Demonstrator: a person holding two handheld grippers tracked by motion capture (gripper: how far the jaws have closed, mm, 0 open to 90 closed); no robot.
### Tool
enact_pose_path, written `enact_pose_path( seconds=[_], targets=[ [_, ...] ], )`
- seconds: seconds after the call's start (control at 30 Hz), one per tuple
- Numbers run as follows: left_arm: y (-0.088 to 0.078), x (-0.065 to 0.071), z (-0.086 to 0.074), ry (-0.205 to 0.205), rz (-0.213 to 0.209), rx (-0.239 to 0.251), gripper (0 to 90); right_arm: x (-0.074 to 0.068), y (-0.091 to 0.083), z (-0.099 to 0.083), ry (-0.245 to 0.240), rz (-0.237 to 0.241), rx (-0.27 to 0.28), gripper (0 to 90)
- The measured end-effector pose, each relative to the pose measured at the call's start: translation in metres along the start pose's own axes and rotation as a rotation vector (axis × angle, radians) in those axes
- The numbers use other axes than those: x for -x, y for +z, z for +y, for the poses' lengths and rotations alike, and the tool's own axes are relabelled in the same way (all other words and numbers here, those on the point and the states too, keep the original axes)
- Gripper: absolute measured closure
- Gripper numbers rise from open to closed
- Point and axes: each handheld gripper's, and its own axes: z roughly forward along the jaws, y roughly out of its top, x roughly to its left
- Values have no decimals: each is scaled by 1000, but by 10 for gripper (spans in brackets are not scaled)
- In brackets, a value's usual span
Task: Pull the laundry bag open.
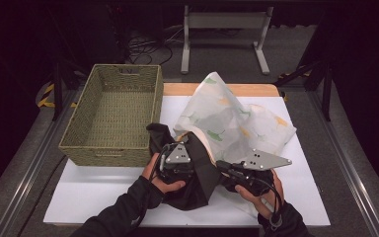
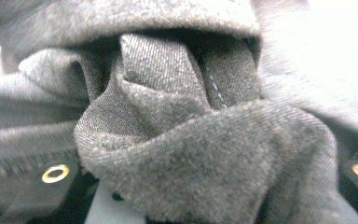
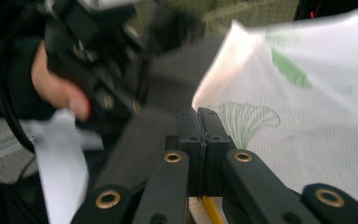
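A dark grey cloth [image 1: 192,190] lies crumpled at the front middle of the white sheet. My left gripper [image 1: 182,159] is shut on it, and bunched folds of the dark cloth [image 2: 182,140] fill the space between its jaws. A thin white cloth [image 1: 227,116] printed with green and yellow leaves is heaped behind it, rising to a peak. My right gripper [image 3: 199,116] has its jaws pressed together on an edge of the white cloth [image 3: 307,126], with a strip of white and yellow fabric showing between the jaw bases. From above, the right gripper [image 1: 224,167] sits just right of the dark cloth.
A woven olive basket [image 1: 79,143] stands at the left, touching the dark cloth's far corner. The white table sheet [image 1: 94,197] lies on a wooden board [image 1: 177,89]. A grey metal stand [image 1: 224,22] and cables are on the floor behind.
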Motion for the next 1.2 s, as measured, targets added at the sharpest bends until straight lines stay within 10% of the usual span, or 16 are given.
enact_pose_path(
  seconds=[0.13,0.4,0.57,0.73,1.0,1.2],
  targets=[
    [11,4,11,-42,29,54,697,-12,-5,14,-17,48,45,897],
    [48,-28,11,-305,146,224,684,-21,-1,6,-35,122,-44,898],
    [57,-32,8,-323,144,248,523,-13,7,-15,-9,100,-121,898],
    [31,-29,0,-188,11,143,201,-3,0,-31,-12,26,-160,897],
    [-27,-16,-18,44,69,-13,96,0,-6,-35,-12,-6,-161,897],
    [11,-22,-39,52,62,-210,89,-1,-1,-37,-39,-18,-179,896]
  ],
)
